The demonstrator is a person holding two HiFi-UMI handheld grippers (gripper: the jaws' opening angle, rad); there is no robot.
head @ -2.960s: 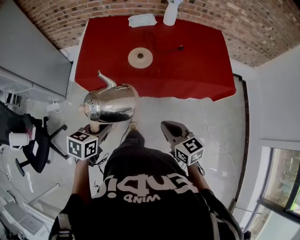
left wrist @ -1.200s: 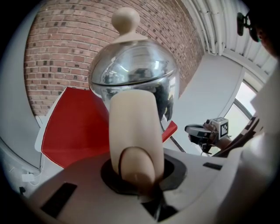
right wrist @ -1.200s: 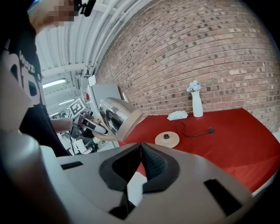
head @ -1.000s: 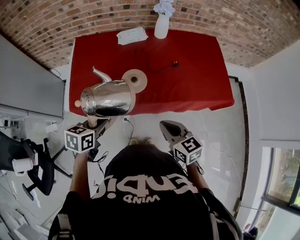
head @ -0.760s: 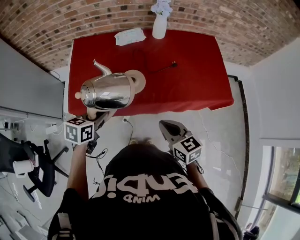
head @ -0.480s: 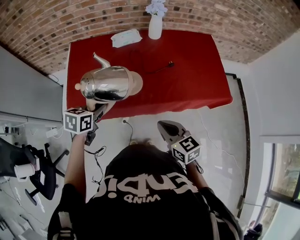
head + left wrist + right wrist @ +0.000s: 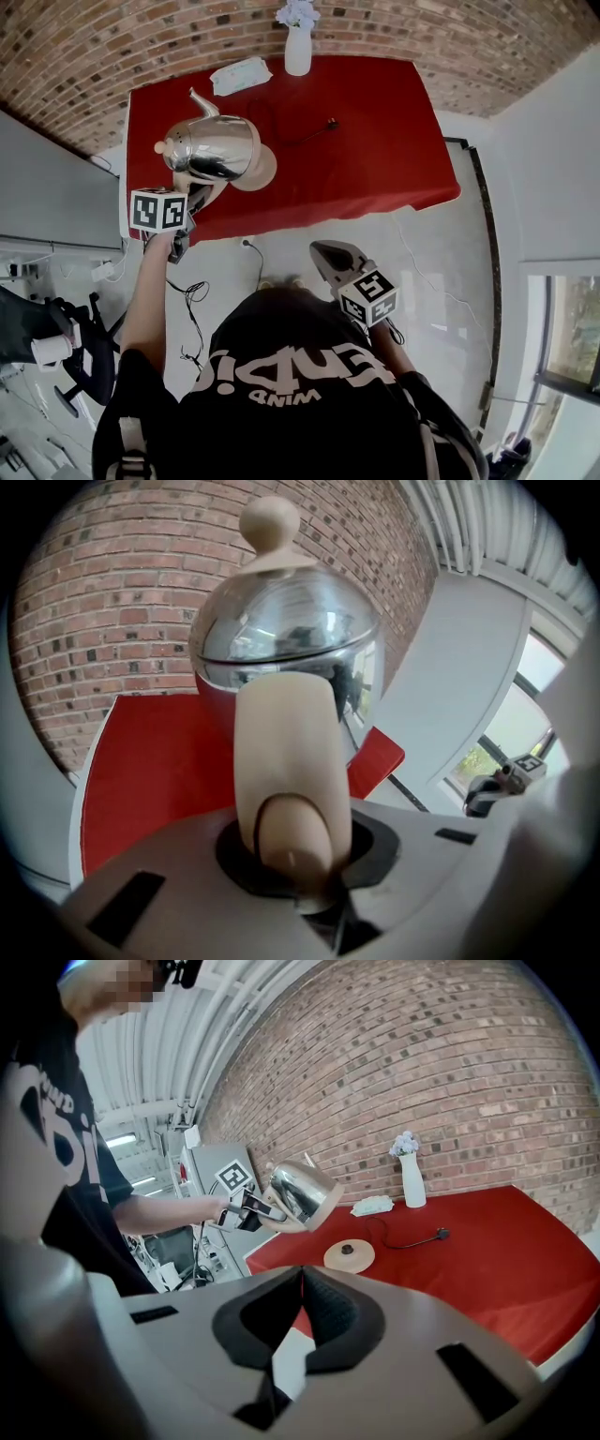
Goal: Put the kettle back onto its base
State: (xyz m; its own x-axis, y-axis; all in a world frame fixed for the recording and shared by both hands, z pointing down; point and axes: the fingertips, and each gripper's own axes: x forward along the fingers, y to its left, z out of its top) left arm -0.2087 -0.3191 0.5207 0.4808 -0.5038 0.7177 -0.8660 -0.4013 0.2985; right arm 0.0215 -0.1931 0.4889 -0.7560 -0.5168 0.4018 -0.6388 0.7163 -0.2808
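My left gripper (image 7: 292,847) has its fingers clamped narrowly on the cream, rounded handle (image 7: 281,752) of the polished steel kettle (image 7: 286,639). The handle's end sits right in the dark hollow between the pads. A cream ball knob (image 7: 269,519) tops the lid.

In the head view the left gripper (image 7: 195,194) holds the kettle (image 7: 214,148) in the air over the near left part of the red-clothed table (image 7: 375,122), with the curved spout pointing toward the brick wall (image 7: 84,56). There the kettle overlaps the round cream base (image 7: 263,172). The right gripper view shows the kettle (image 7: 302,1192) tilted and hanging clear above and to the left of the base (image 7: 349,1255), not seated on it.

My right gripper (image 7: 300,1321) has its black pads meeting at the tips with nothing between them. It hangs over the floor in front of my body (image 7: 328,255), well apart from the table.

Each gripper carries a cube (image 7: 157,209) with black-and-white square markers and no words.

A black cord with a plug (image 7: 314,128) lies past the base. A white packet (image 7: 241,75) and a white vase of pale flowers (image 7: 298,47) stand at the far edge; the packet's print is too small to read.

My black T-shirt (image 7: 300,375) carries white lettering, seen upside down, which I cannot read for certain.
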